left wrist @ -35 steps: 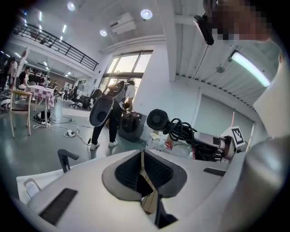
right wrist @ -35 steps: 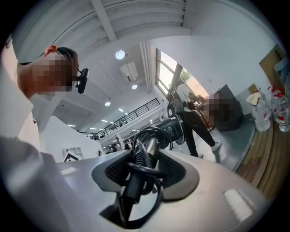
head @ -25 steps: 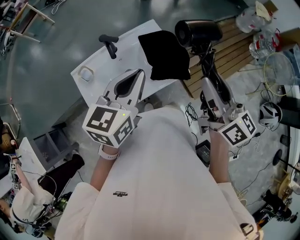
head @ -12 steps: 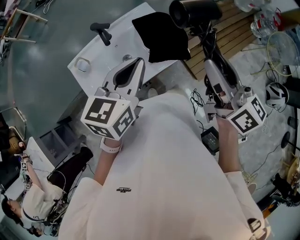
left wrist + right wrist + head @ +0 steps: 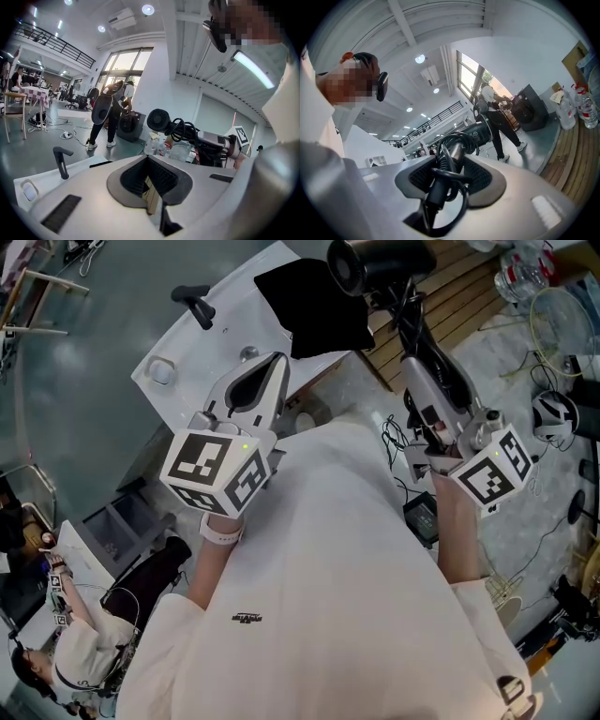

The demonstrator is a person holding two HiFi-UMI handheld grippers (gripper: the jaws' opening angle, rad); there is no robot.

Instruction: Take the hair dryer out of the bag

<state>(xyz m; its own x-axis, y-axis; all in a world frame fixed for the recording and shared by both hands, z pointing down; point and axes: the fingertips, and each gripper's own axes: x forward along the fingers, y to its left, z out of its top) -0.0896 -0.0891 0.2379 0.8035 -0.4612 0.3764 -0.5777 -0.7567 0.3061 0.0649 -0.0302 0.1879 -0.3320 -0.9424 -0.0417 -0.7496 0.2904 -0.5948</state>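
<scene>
A black hair dryer (image 5: 375,261) with its cord wound round the handle hangs in the air past the table's right corner. My right gripper (image 5: 419,367) is shut on that handle, and in the right gripper view the handle and cord loops (image 5: 449,157) fill the gap between the jaws. The dryer (image 5: 159,121) and right gripper (image 5: 220,143) also show in the left gripper view. The black bag (image 5: 314,301) lies slumped on the white table (image 5: 216,348), left of the dryer. My left gripper (image 5: 275,367) is shut and empty over the table's near edge.
On the table are a black handle-shaped object (image 5: 192,301) and a small white object (image 5: 161,369). A wooden pallet (image 5: 469,306), water bottles (image 5: 520,277), cables and a black power adapter (image 5: 422,517) lie on the floor at right. A person (image 5: 66,662) sits at lower left.
Both grippers have drifted a little, and the table and bag have slid up and left in the head view. The dryer stays in the right gripper; the left gripper stays shut.
</scene>
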